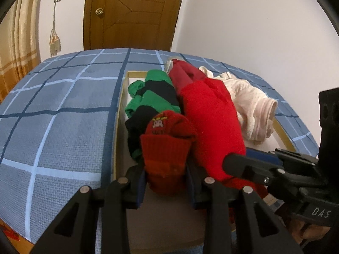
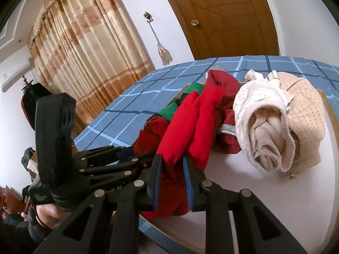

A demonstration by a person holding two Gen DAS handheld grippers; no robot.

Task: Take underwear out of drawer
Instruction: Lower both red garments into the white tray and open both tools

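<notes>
Clothes fill a shallow drawer (image 1: 121, 97) that lies on a bed with a blue checked cover (image 1: 63, 110), and both tools are already down among them. The left tool (image 1: 165, 187) has its jaws drawn in on the near end of a dark red knitted roll (image 1: 169, 144), which bulges up between the pads, so it is gripped rather than merely touched. The right tool (image 2: 172, 182) is likewise closed on the near end of the bright red folded piece (image 2: 190, 124), its blue-lined pads pressing the cloth from either side.

Both grips sit at the near ends, probably because those ends face the person and can be lifted without disturbing the rest. The red piece lies in the middle of the drawer, with a green and black striped garment (image 1: 152, 97) to its left and a pale cream bundle (image 2: 264, 131) to its right. Behind it lies a darker red item (image 2: 222, 84).

Which of these counts as the underwear I cannot say for certain; nothing has yet come out of the drawer.
</notes>
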